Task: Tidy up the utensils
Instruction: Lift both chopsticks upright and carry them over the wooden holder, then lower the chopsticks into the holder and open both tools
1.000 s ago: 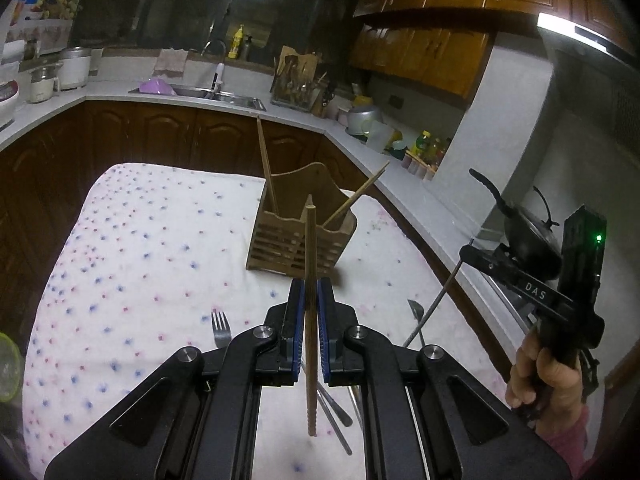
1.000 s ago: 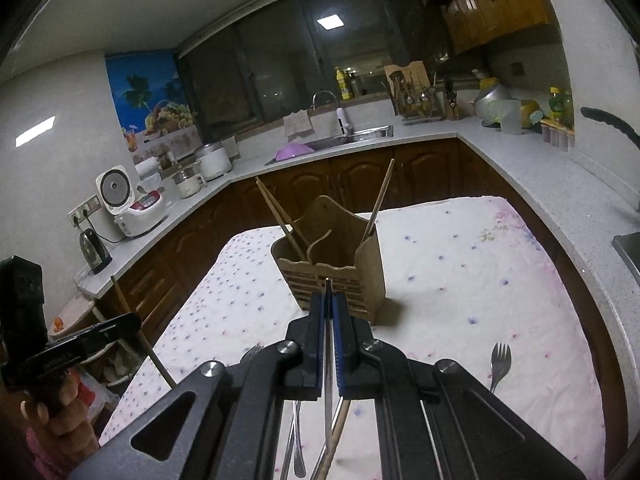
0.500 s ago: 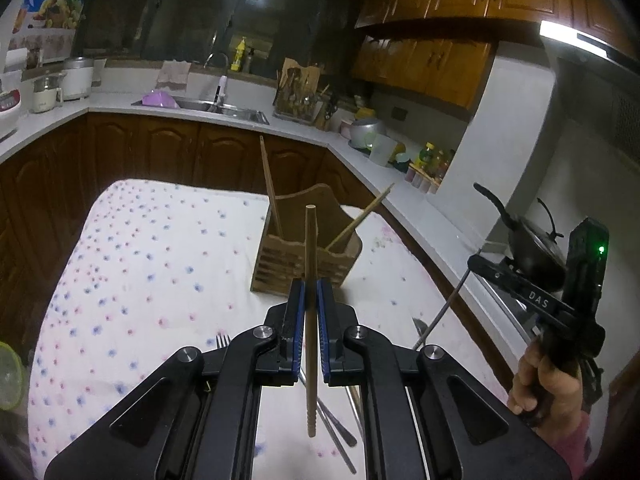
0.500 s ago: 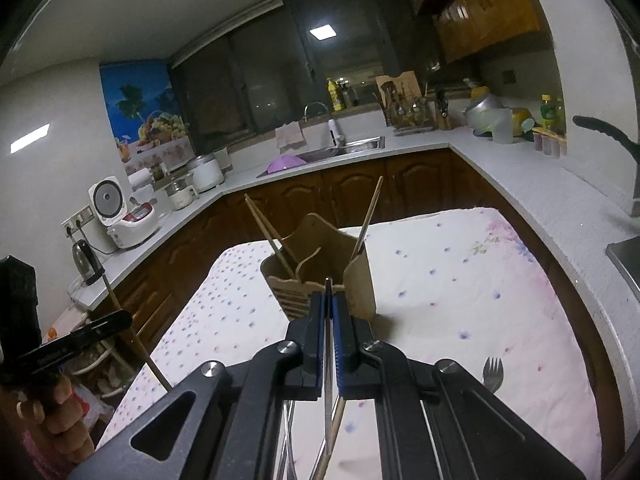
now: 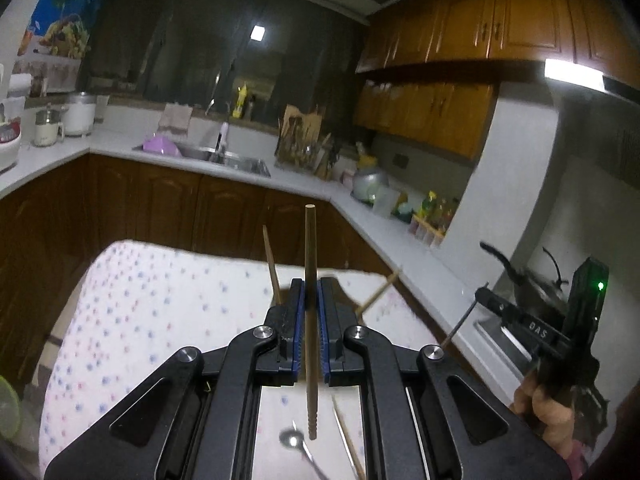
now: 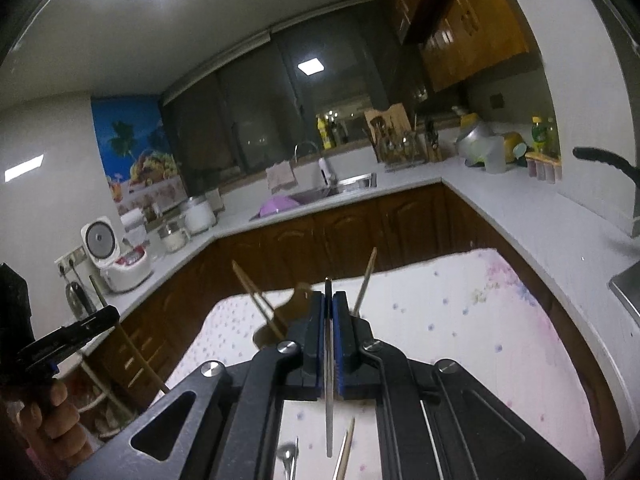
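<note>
Left gripper (image 5: 311, 312) clamped tight on a wooden chopstick (image 5: 310, 248), upright at frame centre. Right gripper (image 6: 329, 320) pinched on a thin metal utensil handle (image 6: 329, 412), vertical, centre frame. Wooden holder (image 6: 280, 316) mostly hidden behind the fingers; spoon (image 5: 291, 438) on the cloth at bottom centre.

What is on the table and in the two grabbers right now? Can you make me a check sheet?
Surface: table under a spotted cloth.
Job's things: wooden holder mostly hidden behind the grippers, chopsticks leaning in it; a spoon and a loose chopstick lie on the cloth.
Clutter: nothing seen.
Grippers: left gripper shut on a wooden chopstick; right gripper shut on a thin metal utensil.
Cables: nothing seen.
Surroundings: counter with sink, rice cooker, wood cabinets.
</note>
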A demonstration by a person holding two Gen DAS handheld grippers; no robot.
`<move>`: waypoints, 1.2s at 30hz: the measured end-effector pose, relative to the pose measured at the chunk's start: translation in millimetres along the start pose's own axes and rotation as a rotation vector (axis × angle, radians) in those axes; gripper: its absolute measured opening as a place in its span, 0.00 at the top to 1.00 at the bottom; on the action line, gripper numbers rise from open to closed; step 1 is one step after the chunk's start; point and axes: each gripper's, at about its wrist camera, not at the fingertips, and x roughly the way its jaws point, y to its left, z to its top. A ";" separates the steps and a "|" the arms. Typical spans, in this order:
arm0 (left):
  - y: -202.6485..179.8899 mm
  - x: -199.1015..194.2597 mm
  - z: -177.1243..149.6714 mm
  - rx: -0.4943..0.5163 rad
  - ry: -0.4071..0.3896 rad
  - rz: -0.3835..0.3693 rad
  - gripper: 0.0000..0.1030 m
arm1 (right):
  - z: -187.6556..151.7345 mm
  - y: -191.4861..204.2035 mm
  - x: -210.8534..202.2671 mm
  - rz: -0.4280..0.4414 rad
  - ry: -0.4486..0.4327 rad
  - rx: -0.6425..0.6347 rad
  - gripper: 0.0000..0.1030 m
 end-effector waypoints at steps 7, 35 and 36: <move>4.0 25.4 37.8 -0.016 -0.086 0.022 0.95 | 29.6 0.3 20.1 -0.008 -0.091 0.012 0.96; 44.3 167.7 -10.4 -0.137 -0.041 0.136 0.95 | -12.7 -38.4 109.2 -0.049 -0.052 0.124 0.96; 42.9 169.0 -12.5 -0.126 -0.034 0.139 0.95 | -13.8 -38.8 110.9 -0.047 -0.044 0.125 0.96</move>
